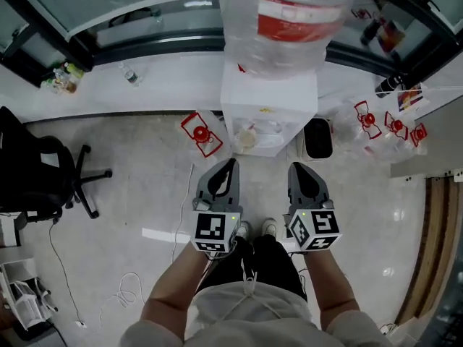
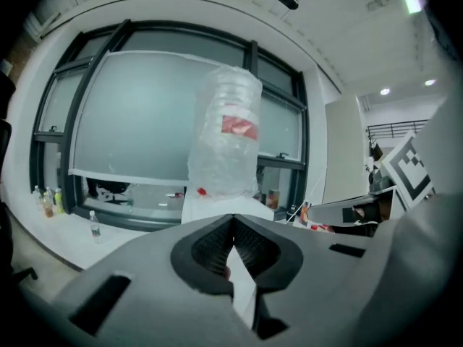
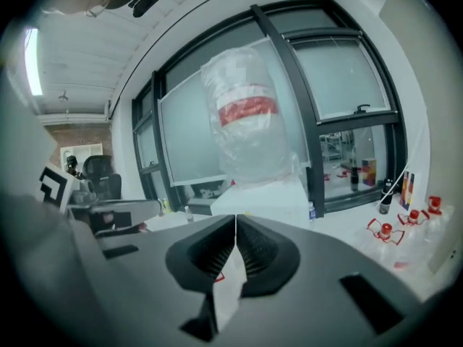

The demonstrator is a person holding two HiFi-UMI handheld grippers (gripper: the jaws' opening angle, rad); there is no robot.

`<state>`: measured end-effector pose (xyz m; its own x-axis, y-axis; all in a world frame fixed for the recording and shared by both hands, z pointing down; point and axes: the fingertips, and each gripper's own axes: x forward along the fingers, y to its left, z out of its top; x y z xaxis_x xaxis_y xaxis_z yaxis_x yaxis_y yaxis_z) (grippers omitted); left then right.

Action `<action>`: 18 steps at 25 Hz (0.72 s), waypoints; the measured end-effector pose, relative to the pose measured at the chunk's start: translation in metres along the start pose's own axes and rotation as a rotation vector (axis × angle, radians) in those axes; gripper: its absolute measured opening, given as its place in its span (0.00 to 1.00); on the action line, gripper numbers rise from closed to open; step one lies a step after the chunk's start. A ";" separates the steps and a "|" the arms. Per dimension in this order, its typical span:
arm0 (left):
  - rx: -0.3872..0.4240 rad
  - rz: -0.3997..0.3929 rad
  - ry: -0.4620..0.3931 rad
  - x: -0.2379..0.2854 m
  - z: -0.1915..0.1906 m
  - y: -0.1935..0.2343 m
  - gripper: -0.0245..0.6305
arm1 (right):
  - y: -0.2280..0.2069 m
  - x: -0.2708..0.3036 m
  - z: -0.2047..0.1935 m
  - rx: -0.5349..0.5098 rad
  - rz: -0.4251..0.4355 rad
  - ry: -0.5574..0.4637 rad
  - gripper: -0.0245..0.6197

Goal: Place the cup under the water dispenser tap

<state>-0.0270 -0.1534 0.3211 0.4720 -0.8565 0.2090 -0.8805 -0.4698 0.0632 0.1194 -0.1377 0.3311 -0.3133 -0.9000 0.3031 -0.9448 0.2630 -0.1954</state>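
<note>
A white water dispenser [image 1: 268,96] with a large clear bottle [image 1: 286,20] on top stands right ahead in the head view. A pale cup [image 1: 247,139] sits in the dispenser's recess, under the tap area. My left gripper [image 1: 232,163] hovers just below the cup, apart from it, shut with nothing between its jaws. My right gripper [image 1: 295,168] is beside it, also shut and empty. In the left gripper view the shut left gripper [image 2: 233,217] points at the bottle [image 2: 226,139]. In the right gripper view the shut right gripper [image 3: 236,217] faces the bottle [image 3: 249,125].
A black office chair [image 1: 36,176] stands at the left. Red bottle handles [image 1: 201,133] lie on the floor left of the dispenser, more red handles [image 1: 391,125] at the right. A black bin [image 1: 317,139] sits right of the dispenser. Cables [image 1: 126,291] trail on the floor.
</note>
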 end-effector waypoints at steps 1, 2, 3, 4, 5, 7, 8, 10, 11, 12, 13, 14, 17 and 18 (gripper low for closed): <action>0.010 -0.016 -0.024 -0.004 0.017 -0.001 0.07 | 0.002 -0.005 0.015 -0.007 -0.004 -0.024 0.08; 0.018 -0.029 -0.048 -0.009 0.035 -0.002 0.07 | 0.003 -0.010 0.030 -0.016 -0.009 -0.047 0.08; 0.022 -0.038 -0.071 -0.015 0.051 -0.004 0.07 | 0.005 -0.017 0.044 -0.026 -0.015 -0.067 0.08; 0.020 -0.046 -0.092 -0.022 0.066 -0.006 0.07 | 0.006 -0.026 0.058 -0.039 -0.022 -0.083 0.08; 0.014 -0.051 -0.110 -0.029 0.080 -0.009 0.07 | 0.008 -0.034 0.070 -0.052 -0.028 -0.097 0.08; 0.002 -0.057 -0.140 -0.041 0.102 -0.011 0.07 | 0.013 -0.049 0.090 -0.075 -0.033 -0.119 0.08; -0.002 -0.058 -0.154 -0.048 0.112 -0.011 0.07 | 0.017 -0.056 0.099 -0.084 -0.032 -0.128 0.08; -0.011 -0.057 -0.188 -0.060 0.133 -0.009 0.07 | 0.026 -0.067 0.114 -0.104 -0.026 -0.146 0.08; -0.017 -0.054 -0.209 -0.065 0.143 -0.007 0.07 | 0.031 -0.071 0.122 -0.117 -0.020 -0.157 0.08; -0.022 -0.052 -0.231 -0.069 0.153 -0.006 0.07 | 0.035 -0.075 0.129 -0.131 -0.015 -0.169 0.08; -0.024 -0.051 -0.250 -0.074 0.162 -0.004 0.07 | 0.040 -0.078 0.136 -0.144 -0.009 -0.182 0.08; -0.024 -0.052 -0.262 -0.078 0.170 -0.002 0.07 | 0.045 -0.081 0.141 -0.153 -0.003 -0.193 0.08; -0.019 -0.062 -0.276 -0.091 0.185 0.001 0.07 | 0.060 -0.088 0.153 -0.164 0.015 -0.225 0.08; -0.018 -0.069 -0.277 -0.094 0.188 0.000 0.07 | 0.064 -0.090 0.157 -0.165 0.020 -0.235 0.08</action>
<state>-0.0632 -0.1134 0.1178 0.5225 -0.8497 -0.0709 -0.8455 -0.5271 0.0857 0.1024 -0.0948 0.1455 -0.3196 -0.9448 0.0721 -0.9475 0.3175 -0.0392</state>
